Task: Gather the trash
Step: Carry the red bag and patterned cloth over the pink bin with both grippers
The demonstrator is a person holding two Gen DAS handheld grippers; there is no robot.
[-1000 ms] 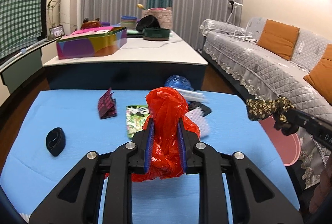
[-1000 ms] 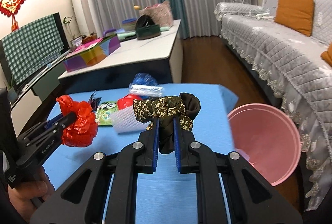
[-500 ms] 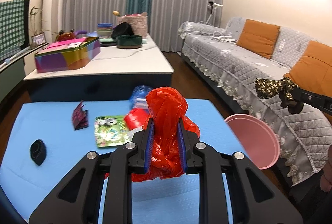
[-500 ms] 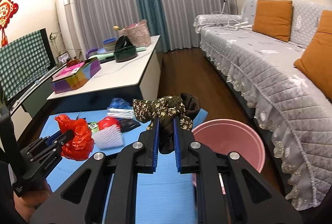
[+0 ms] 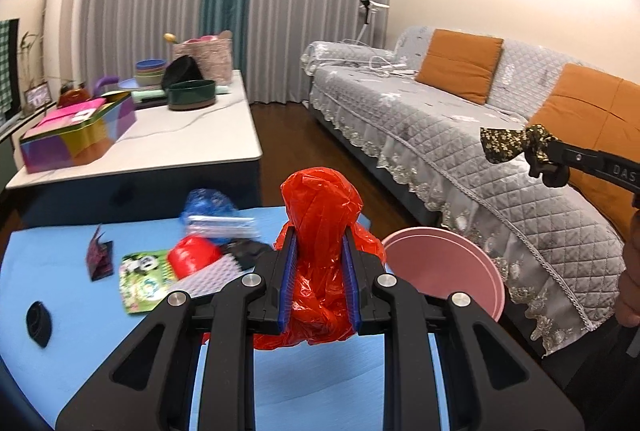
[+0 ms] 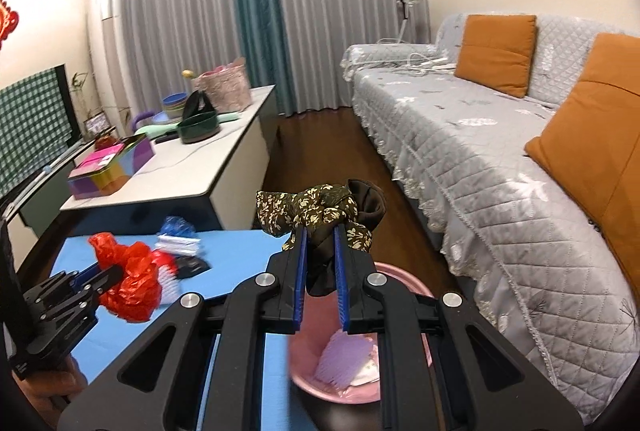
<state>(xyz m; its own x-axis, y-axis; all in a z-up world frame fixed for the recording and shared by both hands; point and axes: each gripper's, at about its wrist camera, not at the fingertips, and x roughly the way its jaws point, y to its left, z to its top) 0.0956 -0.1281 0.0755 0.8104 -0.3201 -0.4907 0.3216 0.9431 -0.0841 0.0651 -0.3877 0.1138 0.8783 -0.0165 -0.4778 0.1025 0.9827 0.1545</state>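
Two grippers are in use. The left gripper [image 5: 319, 263] clamps one crumpled red plastic bag [image 5: 320, 215] between narrow-set blue pads, held above the blue table [image 5: 72, 295]. The right gripper [image 6: 320, 263] clamps one dark floral cloth [image 6: 308, 211] between near-closed pads, above one pink bin [image 6: 404, 281] standing at the table's right edge.

In the left wrist view, loose trash on the table counts six: one blue bag [image 5: 208, 203] at 11 o'clock from the held bag, one clear wrapper [image 5: 222, 227] just below it, one small red bag [image 5: 192, 257], one panda-print packet [image 5: 144, 281] at 9 o'clock, one dark folded wrapper [image 5: 98, 255] and one black ring [image 5: 39, 323] farther left. One white textured piece [image 5: 208, 277] lies against the gripper's left finger, partly hidden by it.

One white counter [image 5: 192, 135] stands at 12 o'clock beyond the table; one grey sofa [image 5: 460, 135] with two orange cushions runs along the right.

Only the right wrist view shows the bin's interior, where one pale ridged item [image 6: 344, 359] lies. Only the left wrist view shows the ring and folded wrapper
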